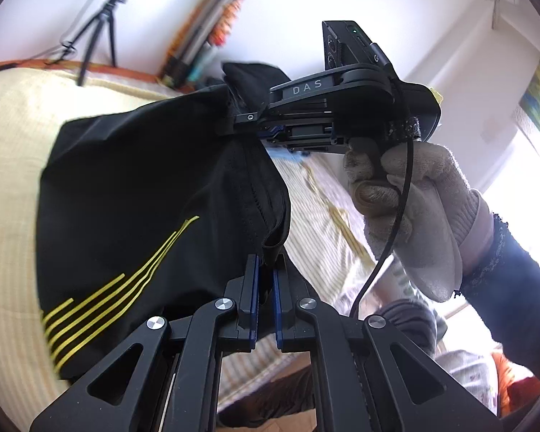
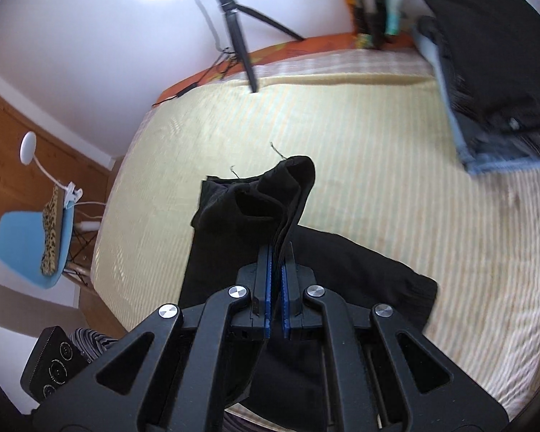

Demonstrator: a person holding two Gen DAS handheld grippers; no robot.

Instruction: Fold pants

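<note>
Black pants [image 1: 133, 187] with yellow stripes hang lifted above the striped bed. My left gripper [image 1: 266, 262] is shut on a bunched edge of the pants. My right gripper [image 2: 280, 255] is shut on another folded edge of the pants [image 2: 284, 194]; more of the fabric lies on the bed below it. In the left wrist view the right gripper [image 1: 248, 122] shows from the side, held by a gloved hand [image 1: 406, 212], clamped on the cloth further up.
The bed [image 2: 378, 136] has a pale striped cover. A stack of folded clothes [image 2: 493, 79] lies at its far right corner. A tripod [image 2: 237, 36] stands at the far edge. A blue chair [image 2: 32, 237] stands left of the bed.
</note>
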